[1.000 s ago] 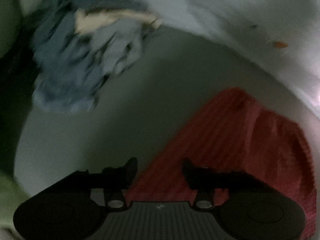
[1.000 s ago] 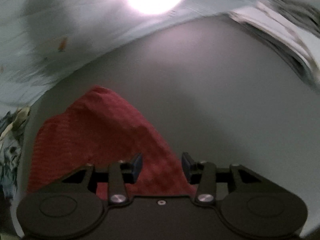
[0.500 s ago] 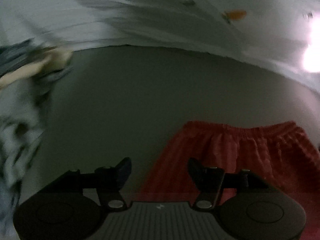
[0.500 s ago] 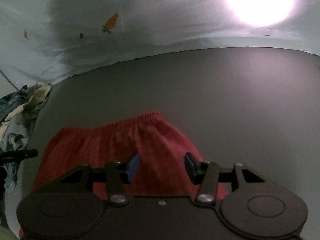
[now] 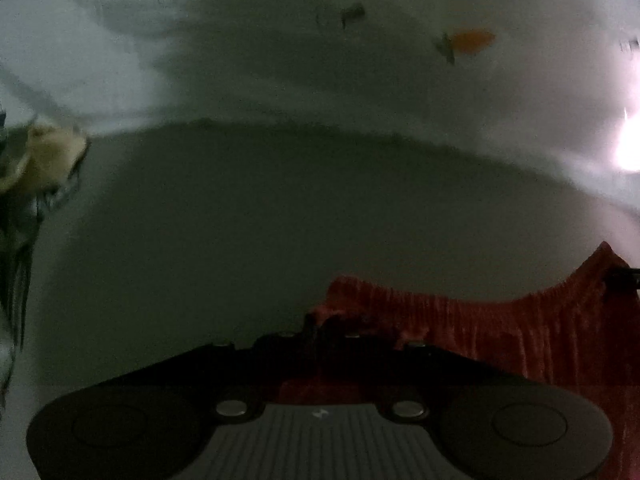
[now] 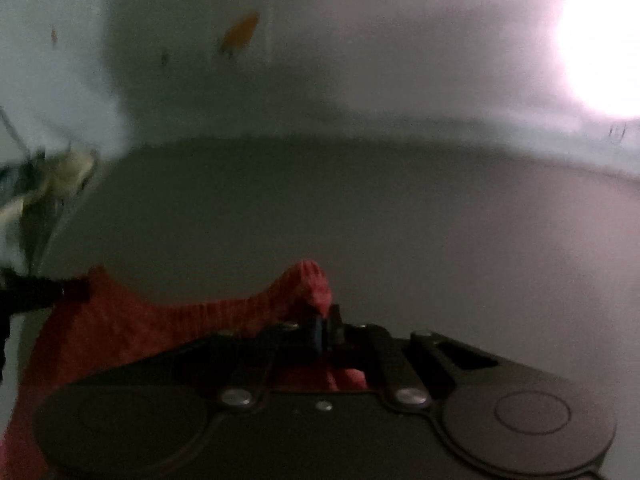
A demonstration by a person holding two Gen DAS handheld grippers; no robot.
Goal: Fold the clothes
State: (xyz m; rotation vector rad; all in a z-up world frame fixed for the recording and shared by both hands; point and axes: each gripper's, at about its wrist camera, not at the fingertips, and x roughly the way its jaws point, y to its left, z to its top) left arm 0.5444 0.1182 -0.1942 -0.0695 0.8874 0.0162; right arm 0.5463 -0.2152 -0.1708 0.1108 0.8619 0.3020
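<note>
Red shorts (image 5: 520,332) with a gathered waistband hang between my two grippers above a grey table (image 5: 280,220). My left gripper (image 5: 318,322) is shut on the left corner of the waistband. My right gripper (image 6: 324,320) is shut on the right corner, and the red shorts (image 6: 160,328) stretch from it to the left. The left gripper's fingers (image 6: 36,292) show at the left edge of the right wrist view, holding the other corner. The right gripper's fingertip (image 5: 624,278) shows at the right edge of the left wrist view.
A pile of blue, white and cream clothes (image 5: 36,168) lies at the table's left edge; it also shows in the right wrist view (image 6: 52,184). A pale wall (image 5: 320,60) with carrot prints stands behind the table. A bright light glare (image 6: 600,40) is at upper right.
Both grippers have gone from open over the shorts to shut on the waistband corners. The waistband now rises at both corners and sags between them.
</note>
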